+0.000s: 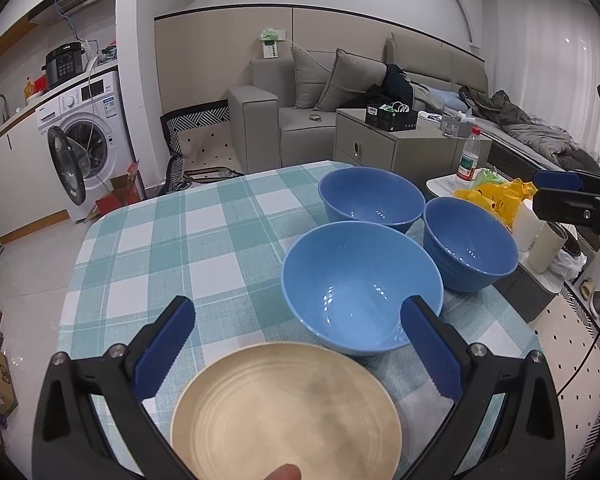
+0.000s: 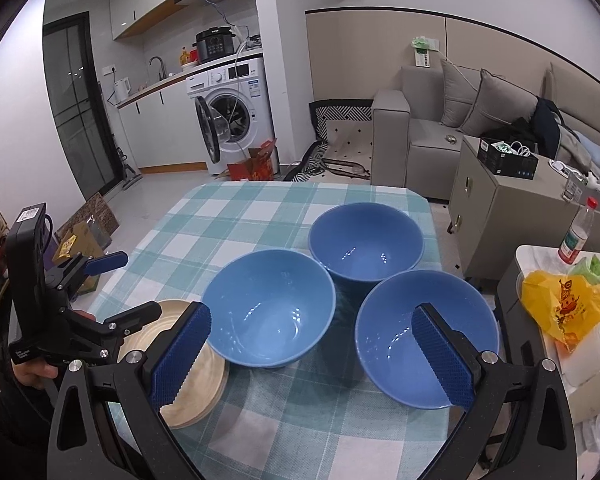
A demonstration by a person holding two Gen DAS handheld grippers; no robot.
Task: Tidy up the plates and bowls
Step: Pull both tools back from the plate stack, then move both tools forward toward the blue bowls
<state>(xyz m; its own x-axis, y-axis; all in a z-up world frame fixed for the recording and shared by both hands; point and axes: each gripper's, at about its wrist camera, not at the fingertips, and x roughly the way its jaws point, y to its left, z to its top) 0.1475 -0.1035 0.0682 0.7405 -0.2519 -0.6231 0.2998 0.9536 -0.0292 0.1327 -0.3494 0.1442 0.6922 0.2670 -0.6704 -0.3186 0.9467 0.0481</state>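
Beige plate under wide-open left gripper; right gripper also open above three blue bowls on checked tablecloth.

A white washing machine with its round door open stands at 11 o'clock under a kitchen counter, a gray sofa with two pillows sits at 1 o'clock (clothes are piled on it), and the floor is pale and shiny.
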